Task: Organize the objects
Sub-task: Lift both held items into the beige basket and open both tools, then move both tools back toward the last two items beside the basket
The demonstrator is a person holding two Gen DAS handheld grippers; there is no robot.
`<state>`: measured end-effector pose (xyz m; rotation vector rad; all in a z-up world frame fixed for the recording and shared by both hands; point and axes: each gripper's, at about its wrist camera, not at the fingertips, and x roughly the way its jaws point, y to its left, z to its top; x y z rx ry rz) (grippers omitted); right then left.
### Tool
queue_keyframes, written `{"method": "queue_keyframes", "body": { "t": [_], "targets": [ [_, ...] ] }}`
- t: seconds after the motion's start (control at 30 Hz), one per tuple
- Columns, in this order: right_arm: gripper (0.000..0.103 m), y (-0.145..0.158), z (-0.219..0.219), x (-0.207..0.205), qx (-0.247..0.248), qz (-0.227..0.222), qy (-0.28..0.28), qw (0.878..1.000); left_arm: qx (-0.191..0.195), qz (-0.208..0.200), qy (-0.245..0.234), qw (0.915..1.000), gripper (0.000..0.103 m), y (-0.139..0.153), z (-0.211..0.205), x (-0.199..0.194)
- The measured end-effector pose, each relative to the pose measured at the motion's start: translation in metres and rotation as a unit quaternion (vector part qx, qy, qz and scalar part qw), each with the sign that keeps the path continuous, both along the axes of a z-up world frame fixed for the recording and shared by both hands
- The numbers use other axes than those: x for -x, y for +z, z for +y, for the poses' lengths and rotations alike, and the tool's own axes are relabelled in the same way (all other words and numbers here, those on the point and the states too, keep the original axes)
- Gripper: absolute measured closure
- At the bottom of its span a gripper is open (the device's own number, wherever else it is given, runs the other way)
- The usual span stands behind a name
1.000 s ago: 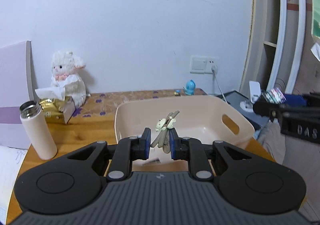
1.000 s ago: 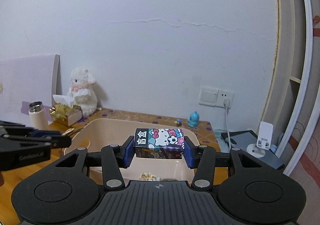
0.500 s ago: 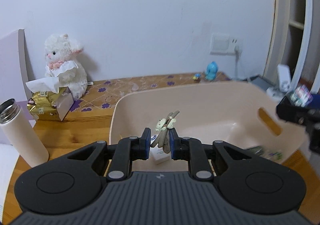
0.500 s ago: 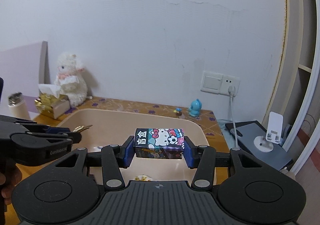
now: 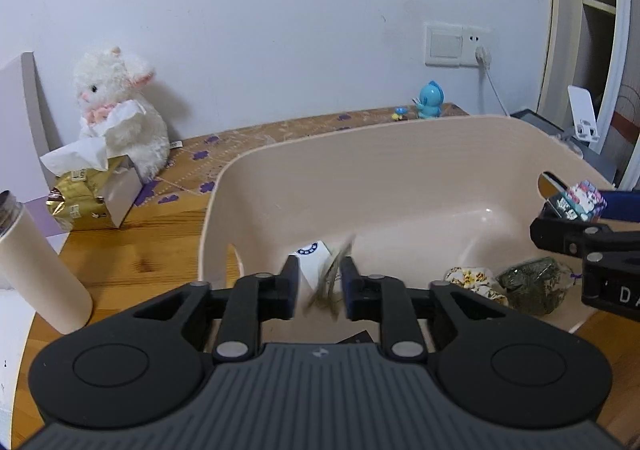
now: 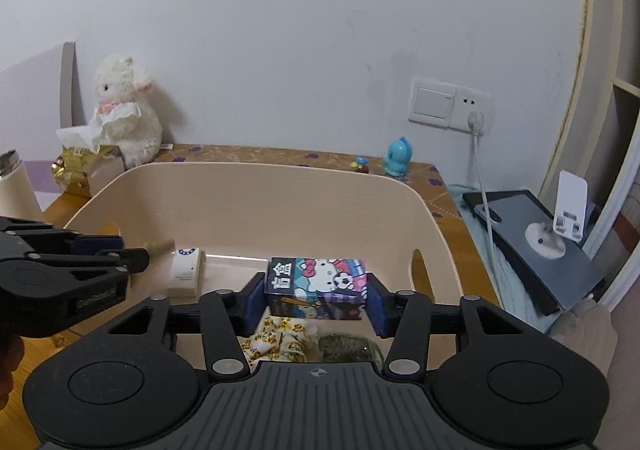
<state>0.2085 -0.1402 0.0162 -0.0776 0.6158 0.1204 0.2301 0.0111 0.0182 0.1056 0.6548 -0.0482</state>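
Two grippers over one big beige bin (image 5: 400, 153) on the table (image 5: 152, 250). My right gripper (image 6: 316, 296) is clamped on the cartoon box (image 6: 316, 286), hanging just above the bin floor over the yellow pouch (image 6: 280, 338). My left gripper (image 5: 320, 286) has its jaws parted and the little charm (image 5: 332, 278) is blurry between them, probably dropping. I'd lower the box toward bare floor near the white packet (image 6: 186, 270) before letting go, so nothing gets squashed.

Beige basin (image 6: 256, 185), perhaps greenish pouch (image 5: 534, 284)
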Motion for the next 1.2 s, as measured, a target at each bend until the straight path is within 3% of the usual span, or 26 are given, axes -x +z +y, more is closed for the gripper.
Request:
{"method": "queue_keyframes", "body": {
  "t": [0.07, 0.1, 0.3, 0.47, 0.7, 0.9, 1.2],
  "targets": [
    [0.047, 0.004, -0.004, 0.004, -0.004, -0.003, -0.004, 1.000, 0.008, -0.003, -0.003, 1.0000, 0.047, 0.007, 0.001, 0.007],
    [0.046, 0.006, -0.006, 0.007, -0.004, -0.006, -0.005, 1.000, 0.007, -0.006, -0.002, 1.0000, 0.044, 0.011, 0.001, 0.011],
    [0.038, 0.020, -0.016, 0.036, 0.001, -0.017, -0.002, 1.000, 0.005, -0.012, -0.005, 0.9999, 0.042, 0.028, 0.001, 0.041],
    [0.035, 0.024, -0.019, 0.064, -0.002, -0.015, 0.003, 1.000, -0.001, -0.018, -0.012, 0.9998, 0.028, 0.034, -0.002, 0.072],
    [0.030, 0.013, -0.015, 0.093, -0.001, -0.002, 0.011, 1.000, -0.004, 0.005, -0.035, 0.9993, 0.026, 0.022, -0.011, 0.101],
    [0.030, -0.015, -0.013, 0.102, 0.010, 0.036, 0.015, 0.999, -0.011, 0.042, -0.049, 0.9979, 0.025, -0.006, -0.015, 0.110],
    [0.030, -0.056, -0.006, 0.106, 0.026, 0.088, 0.026, 0.995, 0.038, 0.089, -0.044, 0.9943, 0.024, -0.048, -0.009, 0.098]
  ]
}}
